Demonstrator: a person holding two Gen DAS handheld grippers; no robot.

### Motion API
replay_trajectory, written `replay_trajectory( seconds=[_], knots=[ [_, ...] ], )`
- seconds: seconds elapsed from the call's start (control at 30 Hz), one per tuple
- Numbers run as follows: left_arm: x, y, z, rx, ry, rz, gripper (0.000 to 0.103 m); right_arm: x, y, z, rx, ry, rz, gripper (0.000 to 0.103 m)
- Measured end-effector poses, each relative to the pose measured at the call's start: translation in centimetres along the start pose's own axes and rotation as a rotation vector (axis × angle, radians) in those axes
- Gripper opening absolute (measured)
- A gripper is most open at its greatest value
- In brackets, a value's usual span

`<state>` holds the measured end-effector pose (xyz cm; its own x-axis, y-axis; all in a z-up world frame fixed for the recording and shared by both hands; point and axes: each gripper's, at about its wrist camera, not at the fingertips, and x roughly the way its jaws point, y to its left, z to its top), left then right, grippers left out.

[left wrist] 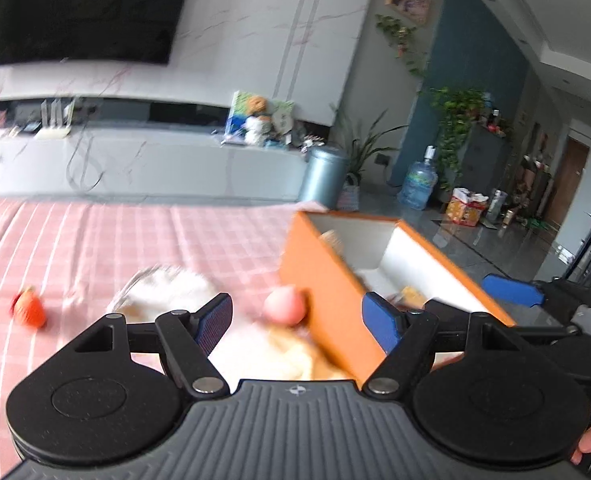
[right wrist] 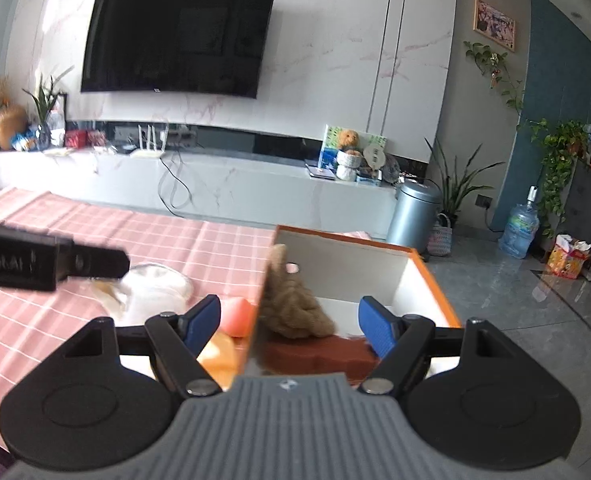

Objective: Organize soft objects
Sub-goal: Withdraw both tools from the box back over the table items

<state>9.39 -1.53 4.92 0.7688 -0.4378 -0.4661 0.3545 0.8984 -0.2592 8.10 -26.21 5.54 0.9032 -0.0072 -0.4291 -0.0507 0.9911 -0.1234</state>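
Observation:
An orange box [left wrist: 319, 276] with a white inside stands on the pink checked cloth; it also shows in the right wrist view [right wrist: 435, 280]. Inside lie a tan woolly piece [right wrist: 295, 304] and a brown slab [right wrist: 319, 354]. A pink ball [left wrist: 285, 306] sits by the box's left wall, also in the right wrist view [right wrist: 237, 316]. A white fluffy toy [left wrist: 167, 286] and a yellow soft piece [right wrist: 219, 354] lie beside it. A small orange toy [left wrist: 29, 308] lies at the left. My left gripper [left wrist: 297, 322] is open above the ball and box wall. My right gripper [right wrist: 289, 324] is open over the box.
A grey TV console [right wrist: 215, 184] with a TV [right wrist: 175, 40] above it runs behind the table. A grey bin [right wrist: 413, 212], plants and a water bottle [right wrist: 519, 230] stand on the floor at right. The left gripper's finger [right wrist: 91, 266] reaches in from the left.

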Motion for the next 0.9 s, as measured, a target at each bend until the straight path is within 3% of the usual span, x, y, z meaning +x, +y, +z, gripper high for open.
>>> replay_trajectory(
  seconds=[0.2,0.4,0.47,0.63,0.9],
  knots=[
    [-0.9,3.6,-2.2,-0.076,0.049,0.034,0.083,-0.1,2.9,-1.5,-0.007,-0.002,0.058,0.075],
    [-1.0,5.1,-4.0,-0.091,0.101,0.037,0.079,0.8,6.3,-3.5,-0.096,0.036,0.101,0.065],
    [-0.8,5.1,-4.1,-0.084,0.108,0.032,0.079,1.3,7.2,-4.0,-0.125,0.044,0.114,0.057],
    [0.1,5.4,-5.2,-0.1,0.134,0.027,0.078,3.3,8.8,-4.8,-0.201,0.066,0.097,0.045],
    [3.6,5.2,-4.9,-0.116,0.181,0.025,0.077,7.6,9.8,-6.4,-0.349,0.113,0.039,0.037]
  ],
)
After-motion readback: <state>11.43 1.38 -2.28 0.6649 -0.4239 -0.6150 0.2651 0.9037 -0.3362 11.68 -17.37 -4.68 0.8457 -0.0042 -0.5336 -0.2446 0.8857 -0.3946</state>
